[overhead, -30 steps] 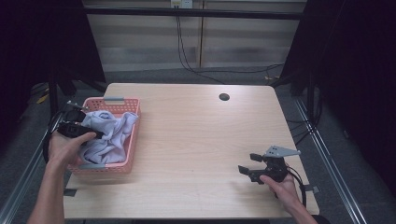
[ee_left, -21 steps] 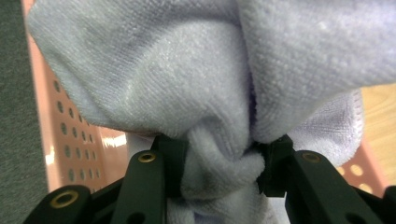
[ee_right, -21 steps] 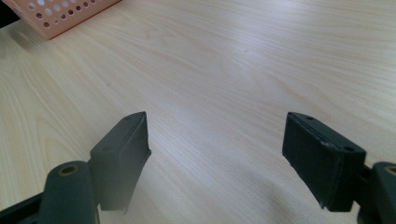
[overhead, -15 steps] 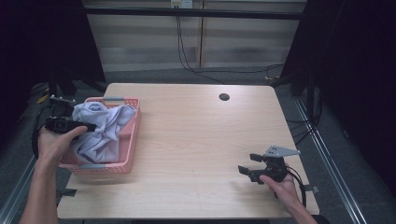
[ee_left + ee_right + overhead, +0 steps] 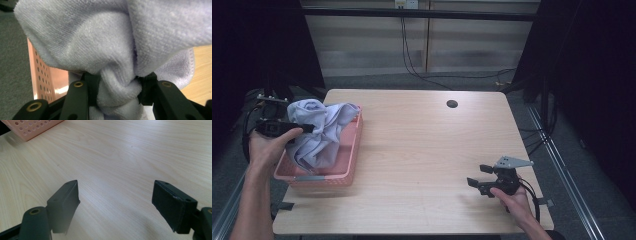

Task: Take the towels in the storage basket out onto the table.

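Observation:
A pale lavender towel point(image 5: 319, 130) hangs partly lifted over the pink perforated basket point(image 5: 349, 157) at the table's left edge. My left gripper point(image 5: 307, 128) is shut on a bunched fold of it. In the left gripper view the towel point(image 5: 105, 47) bulges between the two black jaws, with the basket's wall point(image 5: 40, 77) behind. My right gripper point(image 5: 477, 182) rests low over the table's front right, open. In the right gripper view its jaws stand wide apart over bare wood with nothing between them.
The light wooden table point(image 5: 422, 150) has a round dark cable hole point(image 5: 452, 104) near its far edge. A corner of the basket point(image 5: 30, 128) lies far off in the right gripper view. Dark floor and metal rails flank the table.
My left gripper has risen and pulled back to the left with the towel, drawing more cloth up out of the basket. The right gripper has stayed put.

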